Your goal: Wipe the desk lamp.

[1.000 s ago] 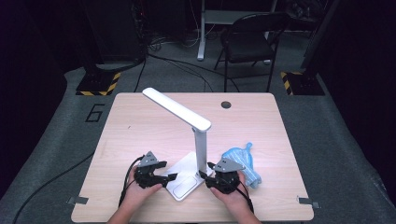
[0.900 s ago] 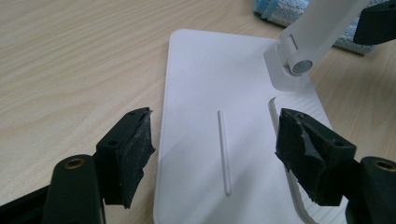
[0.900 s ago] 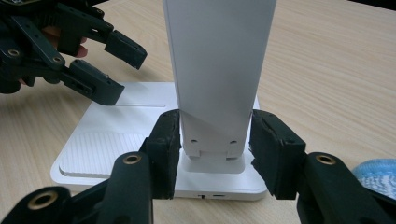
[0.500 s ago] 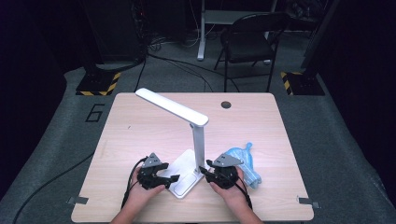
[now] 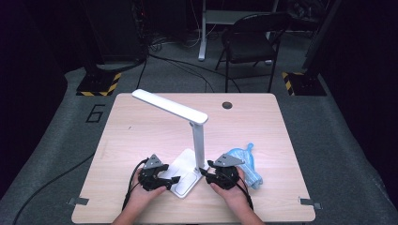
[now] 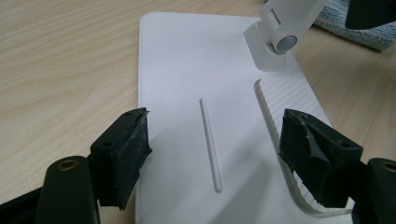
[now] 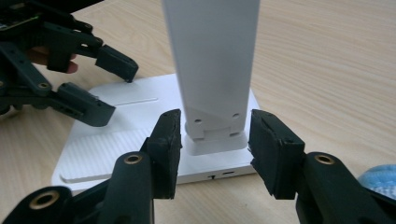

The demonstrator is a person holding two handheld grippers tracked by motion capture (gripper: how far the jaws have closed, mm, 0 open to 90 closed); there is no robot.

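hovering over near-left edge of lamp base (image 5: 185, 174), left gripper (image 5: 170, 179) jaws spread, nothing pinched; in left gripper view pads straddle flat white base (image 6: 196, 93), thin ridge between them. lamp (image 5: 197, 140) stands near table's (image 5: 141, 136) front middle, post upright, head angled up-left. right gripper (image 5: 204, 171) at post foot (image 7: 212, 135); jaws just been opening, pads flank foot with small gaps, released. blue cloth (image 5: 246, 164) lies beside right hand (image 5: 232, 192).

Matt white plastic lamp base (image 6: 196, 84), wood-grain table (image 6: 60, 56)
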